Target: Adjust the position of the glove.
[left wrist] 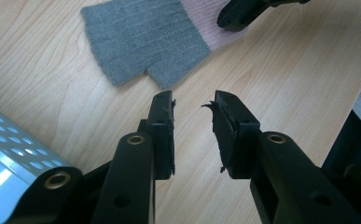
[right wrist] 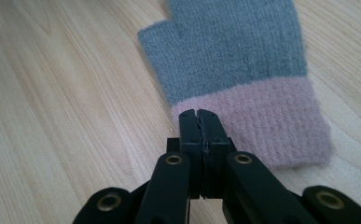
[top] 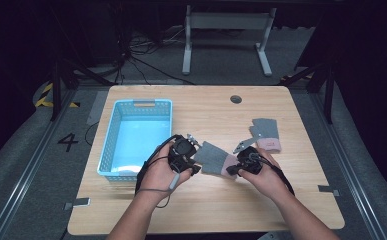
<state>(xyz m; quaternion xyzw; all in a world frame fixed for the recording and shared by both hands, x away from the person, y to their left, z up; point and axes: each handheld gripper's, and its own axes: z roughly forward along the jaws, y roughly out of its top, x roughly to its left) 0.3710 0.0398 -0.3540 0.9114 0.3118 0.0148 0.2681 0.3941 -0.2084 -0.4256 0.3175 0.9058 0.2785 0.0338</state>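
Wooden table point(top: 206, 200) is sitting centre frame in the high view, dark floor with cables lying behind it. Blue basket point(top: 112, 135) is resting on the left part of the tabletop. Grey glove with pink cuff point(top: 213, 159) is lying flat at mid-table, between the two hands. Second grey glove point(top: 267, 134) is lying right of centre, farther back.

Left gripper point(left wrist: 193, 105) is hovering just short of the near glove's grey end, jaws standing apart, nothing between them. Right gripper point(right wrist: 199, 115) is sitting at the pink cuff's edge, jaws pressed together; whether they are pinching any fabric, I cannot tell.
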